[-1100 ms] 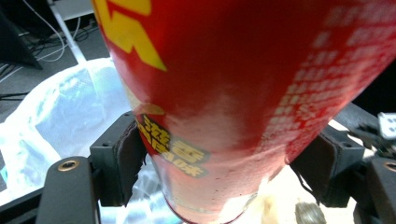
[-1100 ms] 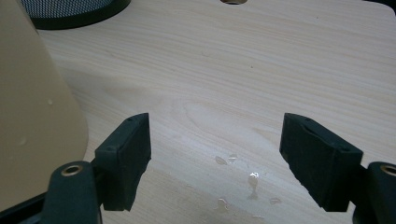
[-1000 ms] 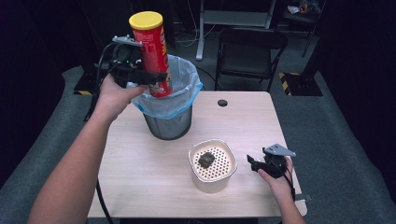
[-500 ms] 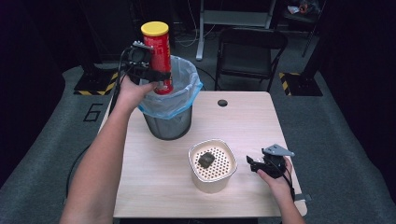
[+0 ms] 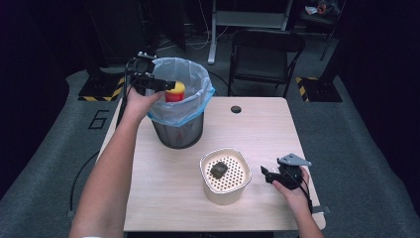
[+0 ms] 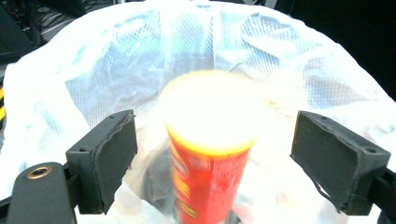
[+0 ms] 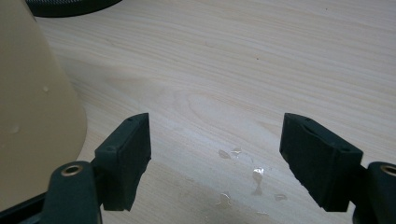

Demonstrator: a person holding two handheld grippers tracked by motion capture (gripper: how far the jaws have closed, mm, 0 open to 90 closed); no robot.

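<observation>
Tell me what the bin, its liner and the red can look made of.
Bin: dark metal mesh, judging by the fine grid on its wall. Liner: thin translucent plastic film, pale blue, crinkled and folded over the rim. Red can: probably glossy printed cardboard with a yellow plastic lid; motion blur leaves this open.

Dark surroundings, lit table, blurred overexposed can (image 6: 208,140)

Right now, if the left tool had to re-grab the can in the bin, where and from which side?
Grip the can just below its yellow lid, coming from above over the bin rim. It stands roughly upright inside the liner, so probably only the top is reachable; the body is round, so pads on opposite sides should seat. The left tool is open and already straddles it.
</observation>
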